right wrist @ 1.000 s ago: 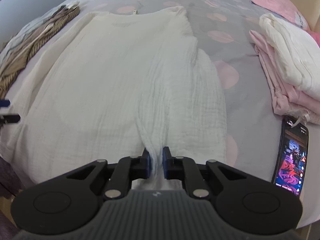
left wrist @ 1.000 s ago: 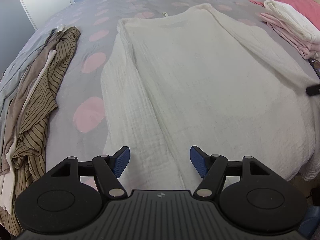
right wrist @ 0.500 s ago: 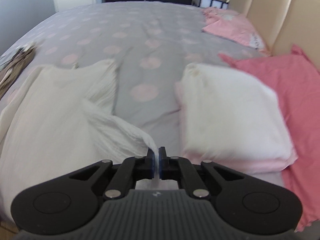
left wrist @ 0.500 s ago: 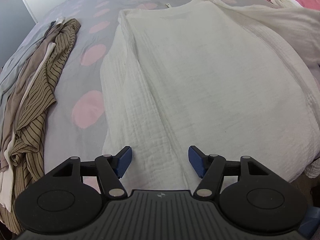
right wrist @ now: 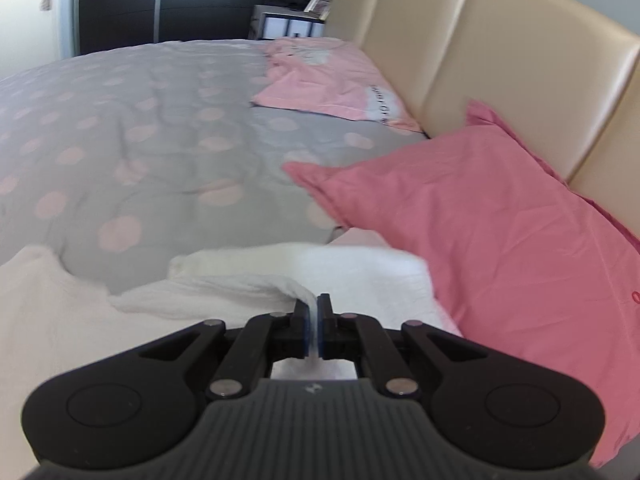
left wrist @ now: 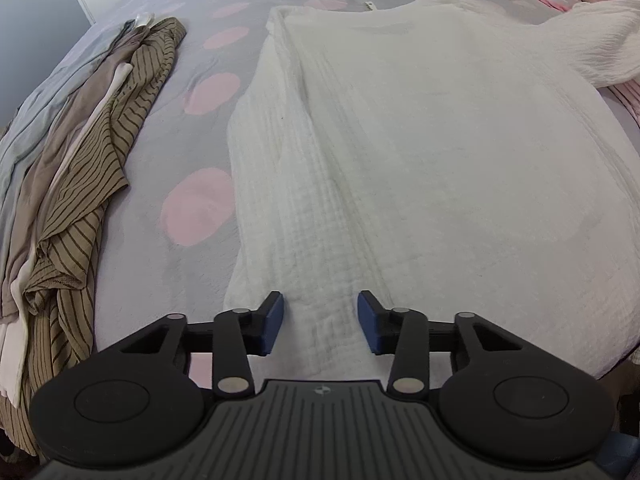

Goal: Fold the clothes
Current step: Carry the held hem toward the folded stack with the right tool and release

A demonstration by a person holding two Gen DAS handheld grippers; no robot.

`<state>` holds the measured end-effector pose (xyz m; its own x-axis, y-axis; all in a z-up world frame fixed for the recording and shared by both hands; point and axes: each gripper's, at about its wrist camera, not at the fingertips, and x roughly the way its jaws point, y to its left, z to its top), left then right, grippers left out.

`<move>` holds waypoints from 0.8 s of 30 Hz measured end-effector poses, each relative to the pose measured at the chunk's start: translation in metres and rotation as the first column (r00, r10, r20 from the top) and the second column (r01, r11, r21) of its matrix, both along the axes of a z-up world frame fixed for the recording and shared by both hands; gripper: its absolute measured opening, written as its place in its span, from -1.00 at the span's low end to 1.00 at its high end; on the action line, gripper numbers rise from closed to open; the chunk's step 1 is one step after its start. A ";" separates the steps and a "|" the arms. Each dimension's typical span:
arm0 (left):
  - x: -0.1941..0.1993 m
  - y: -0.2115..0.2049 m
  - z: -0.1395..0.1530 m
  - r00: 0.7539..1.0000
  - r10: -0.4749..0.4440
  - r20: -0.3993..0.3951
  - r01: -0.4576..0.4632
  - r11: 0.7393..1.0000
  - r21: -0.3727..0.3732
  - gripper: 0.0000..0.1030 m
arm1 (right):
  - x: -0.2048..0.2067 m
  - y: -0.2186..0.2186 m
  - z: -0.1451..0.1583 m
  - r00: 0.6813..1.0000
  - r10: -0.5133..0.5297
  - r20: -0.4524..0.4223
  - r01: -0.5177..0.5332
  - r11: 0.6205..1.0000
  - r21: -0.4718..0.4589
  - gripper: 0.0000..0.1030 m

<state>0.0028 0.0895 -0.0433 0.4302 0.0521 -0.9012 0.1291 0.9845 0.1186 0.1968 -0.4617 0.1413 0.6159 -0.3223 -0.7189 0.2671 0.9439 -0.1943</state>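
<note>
A white crinkled long-sleeve top lies flat on the grey bed with pink dots. Its left sleeve runs down along the body. My left gripper is open, its blue pads either side of that sleeve's cuff end, low over the fabric. My right gripper is shut on the end of the right sleeve and holds it lifted and stretched out to the right; the raised sleeve also shows in the left wrist view.
A pile of striped brown and grey clothes lies at the left bed edge. A folded white garment on pink ones, a pink pillow, a pink garment and the beige headboard are to the right.
My right gripper has lifted the right sleeve off the top and swung it rightward toward the pillows. My left gripper has moved forward and lower over the left sleeve's end, still open.
</note>
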 end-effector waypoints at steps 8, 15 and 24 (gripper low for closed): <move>0.003 0.005 0.001 1.000 0.007 -0.006 -0.007 1.000 -0.009 -0.81 | 0.011 -0.018 -0.053 0.996 -0.060 -0.062 0.066 0.992 0.104 -0.55; 0.002 0.015 0.016 0.999 0.035 0.022 -0.034 0.997 -0.067 -0.99 | -0.020 0.014 -0.048 0.999 0.002 0.040 -0.006 0.996 0.088 0.14; 0.009 0.030 0.055 0.987 0.081 0.138 -0.073 0.995 -0.068 -1.00 | -0.066 0.066 -0.028 0.981 0.171 0.094 -0.186 0.965 0.187 0.28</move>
